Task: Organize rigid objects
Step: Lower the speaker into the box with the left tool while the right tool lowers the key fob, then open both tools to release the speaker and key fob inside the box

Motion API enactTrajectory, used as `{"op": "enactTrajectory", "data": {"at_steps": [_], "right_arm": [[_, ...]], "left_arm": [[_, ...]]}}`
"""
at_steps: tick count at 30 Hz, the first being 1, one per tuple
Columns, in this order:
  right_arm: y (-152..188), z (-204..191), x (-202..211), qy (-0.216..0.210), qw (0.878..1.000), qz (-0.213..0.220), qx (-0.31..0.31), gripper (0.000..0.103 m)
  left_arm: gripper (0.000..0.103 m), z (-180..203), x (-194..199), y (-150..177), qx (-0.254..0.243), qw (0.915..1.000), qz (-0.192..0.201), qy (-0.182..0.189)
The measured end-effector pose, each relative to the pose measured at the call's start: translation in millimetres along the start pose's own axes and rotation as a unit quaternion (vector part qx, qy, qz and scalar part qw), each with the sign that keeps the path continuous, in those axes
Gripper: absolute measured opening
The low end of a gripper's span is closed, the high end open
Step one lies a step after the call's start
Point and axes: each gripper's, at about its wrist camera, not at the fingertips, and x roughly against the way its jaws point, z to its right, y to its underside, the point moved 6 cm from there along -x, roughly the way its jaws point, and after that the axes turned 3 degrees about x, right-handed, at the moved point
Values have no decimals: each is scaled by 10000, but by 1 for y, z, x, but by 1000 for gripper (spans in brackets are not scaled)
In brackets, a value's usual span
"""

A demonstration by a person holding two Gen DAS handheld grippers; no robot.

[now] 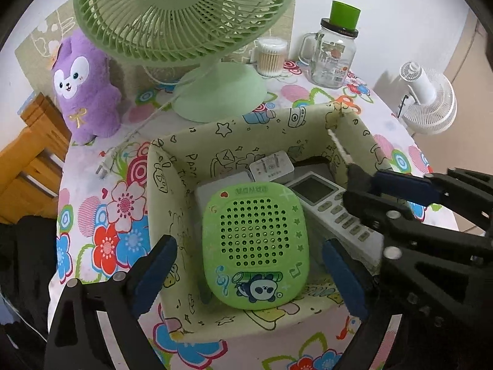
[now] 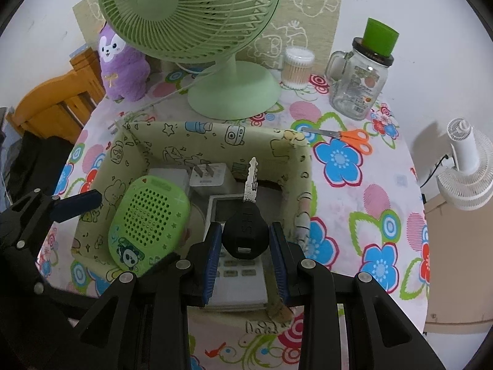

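Right gripper (image 2: 245,240) is clamped on the key (image 2: 245,228) by its black plastic head, over the box (image 2: 215,141); light, stiff, slim, best held there. Left gripper (image 1: 249,273) gapes around the green speaker (image 1: 255,246), at nine o'clock.

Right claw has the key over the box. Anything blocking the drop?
Nothing visible bars the way. The key, held in the right claw, hangs above the open-topped box. Below it lie the remote and the charger, so it would land on those.
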Motion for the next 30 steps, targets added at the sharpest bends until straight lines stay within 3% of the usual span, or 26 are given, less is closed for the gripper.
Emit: {"op": "enactTrajectory", "data": {"at_steps": [13, 15, 17, 25, 30], "right_arm": [[-2, 4, -19, 39, 9999, -121, -51, 35], [-3, 4, -17, 59, 10000, -74, -24, 40], [-4, 3, -13, 59, 10000, -5, -16, 58], [0, 1, 4, -12, 9997, 109, -199, 67], [6, 3, 17, -12, 9991, 148, -398, 78]], "left_arm": [[97, 1, -5, 1, 3, 9999, -102, -77], [97, 2, -4, 1, 16, 9999, -118, -64], [97, 2, -3, 1, 13, 9999, -140, -68], [100, 3, 13, 3, 11, 9999, 1, -121], [101, 2, 26, 6, 49, 9999, 110, -83]]}}
